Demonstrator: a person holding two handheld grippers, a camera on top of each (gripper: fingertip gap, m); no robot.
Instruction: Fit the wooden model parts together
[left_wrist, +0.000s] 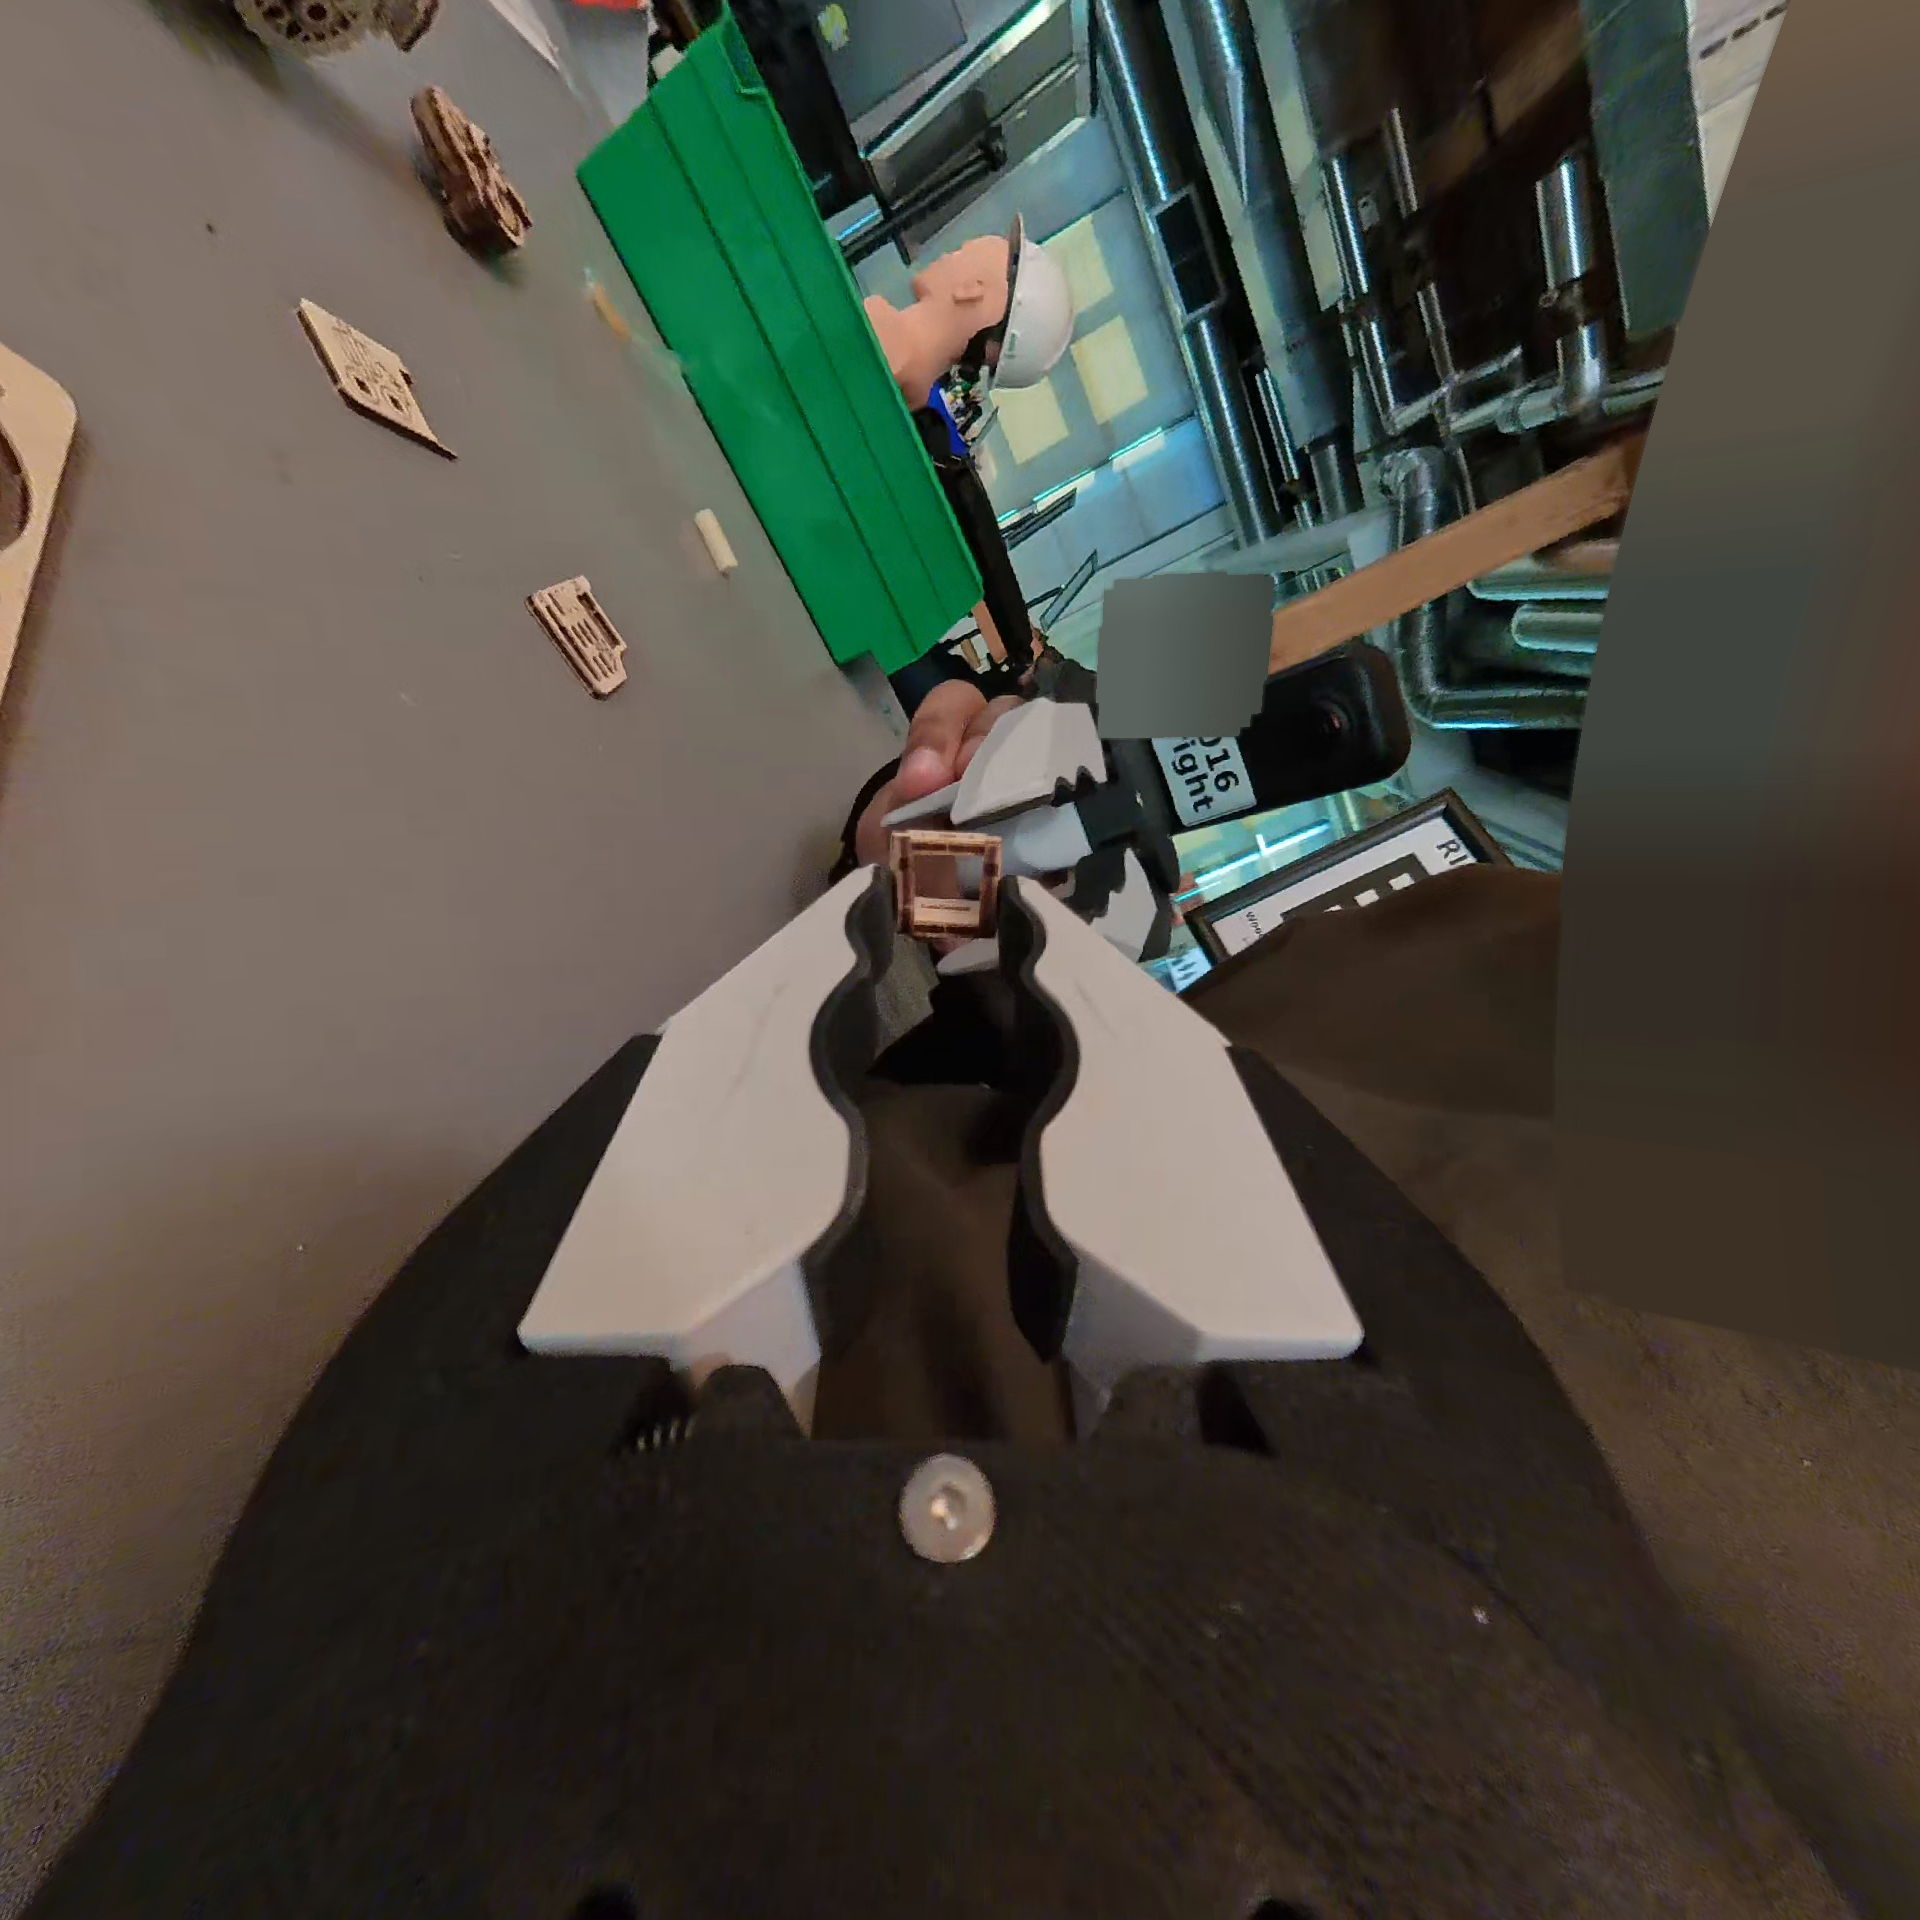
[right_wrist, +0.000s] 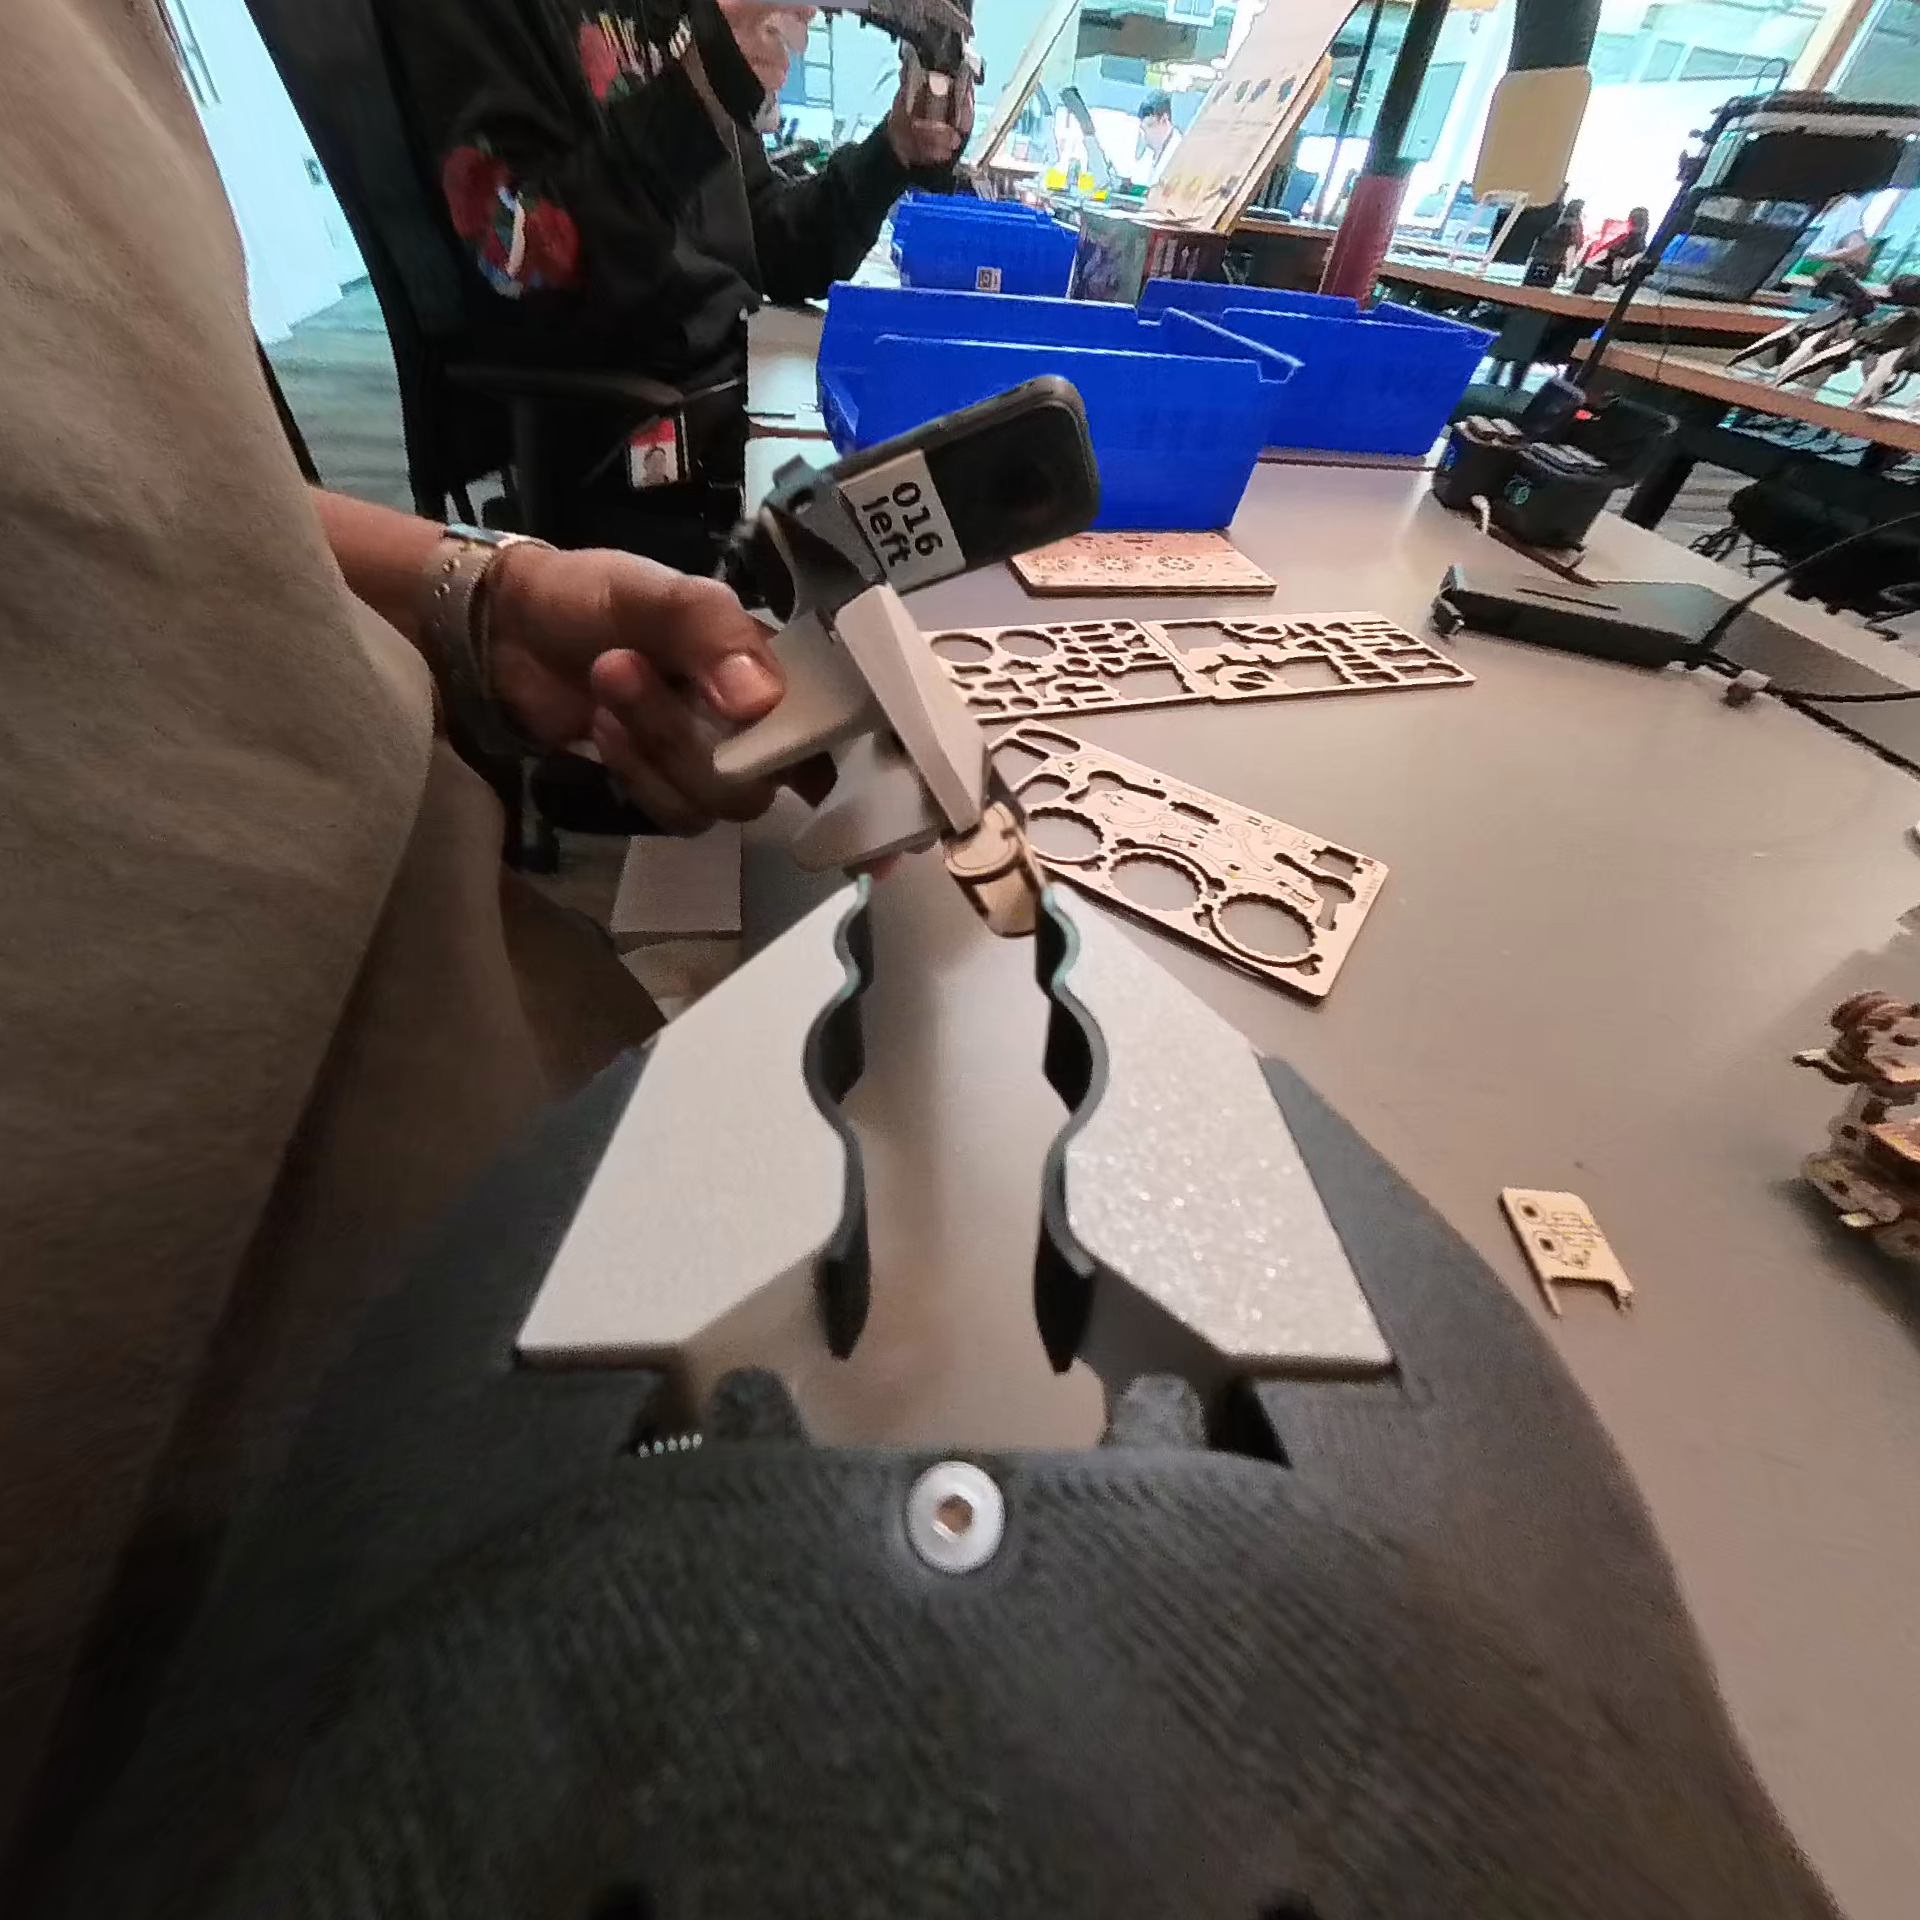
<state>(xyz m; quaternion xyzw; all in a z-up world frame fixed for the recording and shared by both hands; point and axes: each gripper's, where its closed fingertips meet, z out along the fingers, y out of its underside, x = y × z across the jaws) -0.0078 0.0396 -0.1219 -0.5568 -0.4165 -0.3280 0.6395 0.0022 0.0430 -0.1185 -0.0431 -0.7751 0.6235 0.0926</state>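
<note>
Left tool (left_wrist: 948, 902) pinching small wooden frame piece (left_wrist: 945, 886), right tool (right_wrist: 948, 906) spread, tip seemingly touching it, above grey bench (right_wrist: 1558, 935)

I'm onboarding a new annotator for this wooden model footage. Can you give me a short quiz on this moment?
1. True or false: the left tool grips the small wooden part between its fingertips.
2. Pick one: the bins behind the punched wooden sheets are A) blue, B) red, C) yellow.
3. Fill in: in the right wrist view, the right tool has its jaws ____.

Key: 1 true; 2 A; 3 open.
</note>
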